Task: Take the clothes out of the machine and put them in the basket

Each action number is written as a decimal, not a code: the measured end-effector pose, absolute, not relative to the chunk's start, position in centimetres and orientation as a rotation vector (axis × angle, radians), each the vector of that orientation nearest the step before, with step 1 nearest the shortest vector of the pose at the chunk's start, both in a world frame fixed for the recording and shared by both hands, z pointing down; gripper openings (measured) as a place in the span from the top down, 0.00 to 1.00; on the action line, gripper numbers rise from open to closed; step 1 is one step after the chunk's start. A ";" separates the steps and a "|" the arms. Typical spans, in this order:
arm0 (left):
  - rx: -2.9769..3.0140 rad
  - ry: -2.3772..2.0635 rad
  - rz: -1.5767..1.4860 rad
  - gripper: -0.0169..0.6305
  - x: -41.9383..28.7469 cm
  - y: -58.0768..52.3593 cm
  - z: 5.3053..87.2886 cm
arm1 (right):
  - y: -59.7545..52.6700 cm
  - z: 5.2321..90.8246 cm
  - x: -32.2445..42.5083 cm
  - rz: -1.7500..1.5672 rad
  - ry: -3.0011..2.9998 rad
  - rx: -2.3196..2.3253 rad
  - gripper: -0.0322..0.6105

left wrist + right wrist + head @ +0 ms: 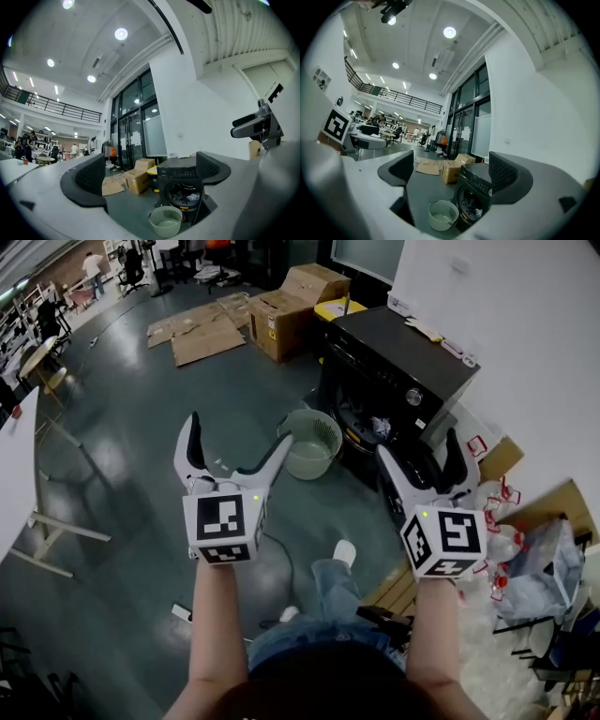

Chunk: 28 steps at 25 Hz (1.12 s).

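Observation:
A black front-loading washing machine (398, 376) stands by the white wall with its door open. Crumpled clothes (379, 427) lie in the drum; they also show in the left gripper view as clothes (190, 198) and in the right gripper view as clothes (476, 212). A pale green round basket (310, 442) sits on the floor just in front of the machine and holds no clothes. My left gripper (240, 431) hovers open and empty, short of the basket. My right gripper (419, 444) is open and empty near the machine's front. Both point level toward the machine (182, 172) and basket (442, 215).
Cardboard boxes (294, 311) and flattened cardboard (201, 335) lie behind the machine. A white table (13, 486) stands at the left. Plastic bags with red handles (507, 541) pile up at the right by the wall. My shoe (344, 552) is on the grey floor below the grippers.

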<state>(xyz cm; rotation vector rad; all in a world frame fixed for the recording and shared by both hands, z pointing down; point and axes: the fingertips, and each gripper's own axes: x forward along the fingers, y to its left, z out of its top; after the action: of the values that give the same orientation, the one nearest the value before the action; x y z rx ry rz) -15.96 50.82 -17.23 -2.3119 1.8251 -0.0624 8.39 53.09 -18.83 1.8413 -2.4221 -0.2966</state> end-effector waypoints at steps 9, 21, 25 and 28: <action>-2.307 1.861 -0.160 0.09 -11.7 40.0 -15.3 | 41.3 -16.1 13.2 -0.209 -2.443 1.820 0.20; -2.254 1.867 -0.321 0.09 -3.4 25.8 -14.8 | 26.3 -14.2 21.9 -0.089 -2.422 1.778 0.06; -2.236 1.898 -0.346 0.09 -2.8 23.3 -14.0 | 23.6 -12.7 22.7 -0.052 -2.431 1.762 0.06; -2.252 1.893 -0.399 0.09 -2.4 21.8 -12.5 | 22.2 -11.0 22.5 -0.013 -2.433 1.736 0.06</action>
<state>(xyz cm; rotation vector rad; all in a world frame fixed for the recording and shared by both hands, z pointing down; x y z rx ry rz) -2.37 21.79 -12.51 -2.2524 1.8927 -0.3993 22.51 22.17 -11.05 1.7359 -2.4325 -0.0135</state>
